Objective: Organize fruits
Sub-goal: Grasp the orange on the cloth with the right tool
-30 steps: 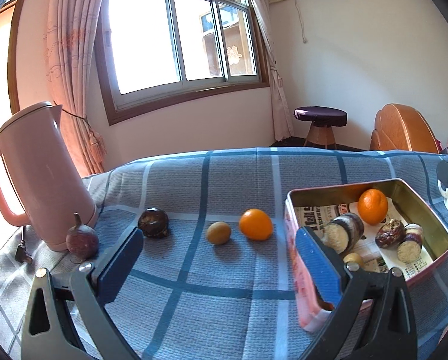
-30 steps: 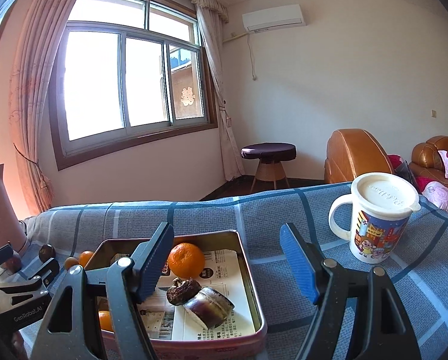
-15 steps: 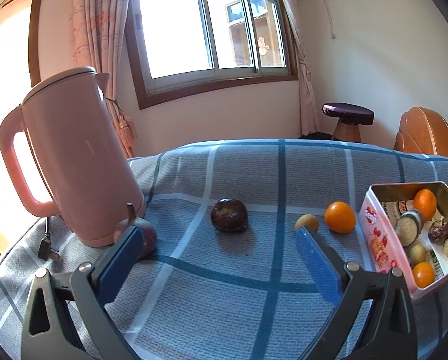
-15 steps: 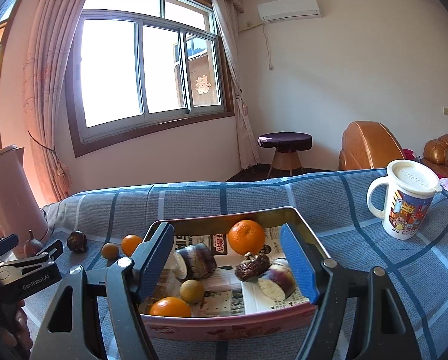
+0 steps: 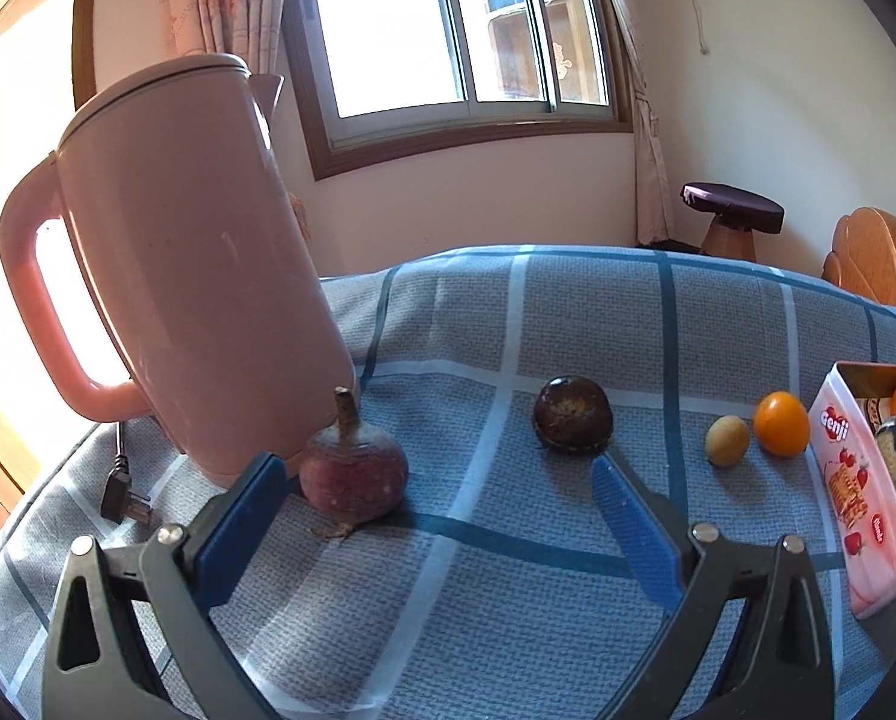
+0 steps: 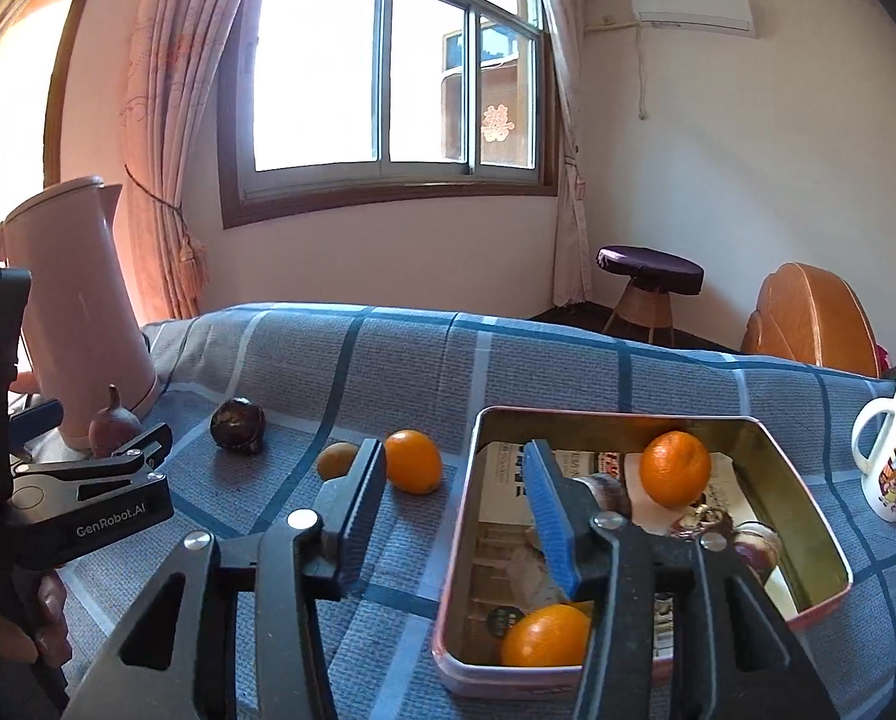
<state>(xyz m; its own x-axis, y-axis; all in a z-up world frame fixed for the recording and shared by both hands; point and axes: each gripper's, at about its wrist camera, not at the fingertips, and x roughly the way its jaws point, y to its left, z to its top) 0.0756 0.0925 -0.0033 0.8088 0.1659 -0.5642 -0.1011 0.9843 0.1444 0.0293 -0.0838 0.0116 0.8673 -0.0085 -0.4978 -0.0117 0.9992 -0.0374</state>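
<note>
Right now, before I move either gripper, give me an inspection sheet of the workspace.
Surface: blue checked cloth, flat.
Job's things: tin holding oranges and cut pieces; loose on the cloth: orange, small yellow-brown fruit, dark round fruit, stemmed purple fruit.
Clutter: pink kettle; mug.
Grippers: left gripper open, empty; right gripper closing, straddling the tin's near-left wall.
Cables: kettle plug on the cloth.
Surroundings: window, stool, chair.

"GenRobot.AI" marks the left tongs; "denji" is printed on the tin.
</note>
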